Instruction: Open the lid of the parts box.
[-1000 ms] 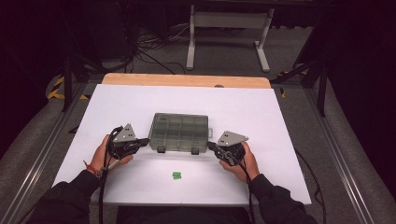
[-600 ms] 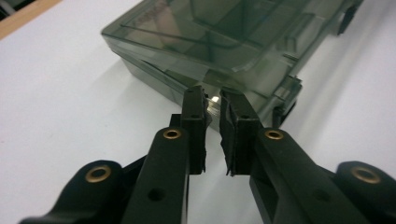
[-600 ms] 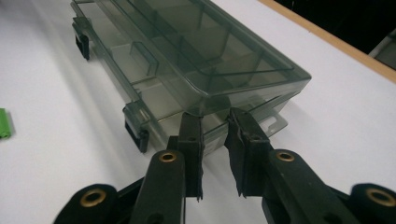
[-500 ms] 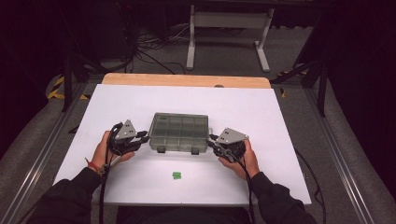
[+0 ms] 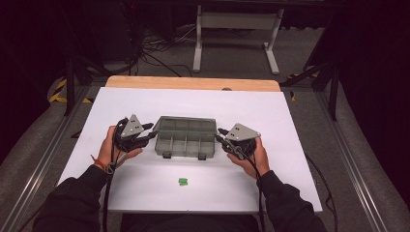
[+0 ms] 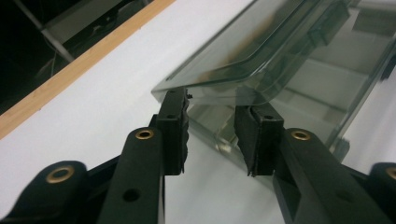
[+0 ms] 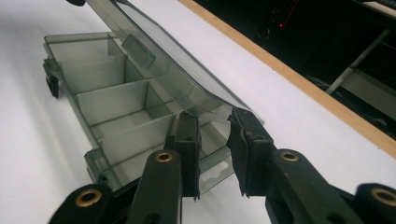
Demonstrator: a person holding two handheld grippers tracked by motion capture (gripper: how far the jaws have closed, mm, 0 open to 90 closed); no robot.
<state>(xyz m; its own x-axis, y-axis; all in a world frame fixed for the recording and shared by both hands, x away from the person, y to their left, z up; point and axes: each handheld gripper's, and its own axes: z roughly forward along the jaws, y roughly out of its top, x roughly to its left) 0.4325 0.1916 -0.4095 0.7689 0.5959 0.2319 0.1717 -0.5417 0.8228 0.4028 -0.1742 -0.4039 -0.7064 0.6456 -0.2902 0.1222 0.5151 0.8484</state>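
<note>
Your left black two-jaw gripper [image 5: 147, 134] and right black two-jaw gripper [image 5: 223, 137] point inward toward each other, jaws parted, hands wrapped round their bodies.

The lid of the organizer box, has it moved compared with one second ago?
Yes. The lid has lifted at its front edge, away from the box base, which stays on the white table.

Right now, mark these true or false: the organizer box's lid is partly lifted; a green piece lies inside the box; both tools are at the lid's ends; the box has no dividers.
1. The lid of the organizer box is partly lifted: true.
2. The green piece lies inside the box: false; it lies on the white table, nearer the person than the box.
3. The left tool and right tool are at the lid's ends: true.
4. The box has no dividers: false; dividers split it into compartments.
</note>
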